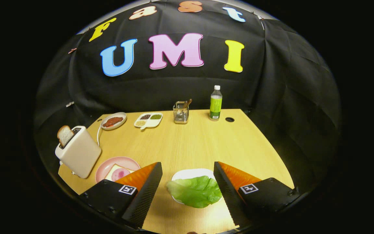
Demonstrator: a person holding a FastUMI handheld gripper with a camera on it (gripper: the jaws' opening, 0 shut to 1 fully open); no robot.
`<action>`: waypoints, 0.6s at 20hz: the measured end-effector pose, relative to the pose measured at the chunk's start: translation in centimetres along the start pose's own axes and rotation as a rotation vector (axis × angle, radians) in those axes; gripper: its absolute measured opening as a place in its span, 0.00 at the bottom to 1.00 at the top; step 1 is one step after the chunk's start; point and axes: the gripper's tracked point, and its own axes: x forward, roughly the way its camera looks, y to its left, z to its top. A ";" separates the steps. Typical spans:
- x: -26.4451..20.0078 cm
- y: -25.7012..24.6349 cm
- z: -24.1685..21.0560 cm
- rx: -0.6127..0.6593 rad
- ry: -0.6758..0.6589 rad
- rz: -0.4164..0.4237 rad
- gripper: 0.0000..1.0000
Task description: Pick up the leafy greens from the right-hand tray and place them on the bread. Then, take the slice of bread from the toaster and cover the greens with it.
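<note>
At the bottom centre of the frame, between my two spread fingers, lies the leafy greens point(195, 191), one green leaf resting on a white tray point(192, 173) and overhanging its near edge. My gripper point(187, 182) stands wide open, holding nothing, its fingers clear of the leaf on either side. Lower left, just beyond my left finger: a pink plate point(115, 164) bearing a slice of bread point(117, 173) with a pink round slice on top. Left of that: a cream toaster point(78, 151), a bread slice point(65, 135) standing up out of its slot. Far edge of the wooden table point(187, 143), left to right: a small dish of reddish food point(113, 121), a divided white dish point(148, 120) of grains, a wire holder point(180, 112), a green-labelled bottle point(216, 103).
</note>
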 end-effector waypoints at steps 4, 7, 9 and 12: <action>2.4 -0.5 -4.5 -0.068 0.122 0.031 0.99; 3.6 -0.6 -7.0 -0.082 0.189 0.052 0.99; 4.6 -1.1 -8.8 -0.103 0.235 0.061 0.99; 6.2 -1.2 -10.3 -0.121 0.268 0.077 0.99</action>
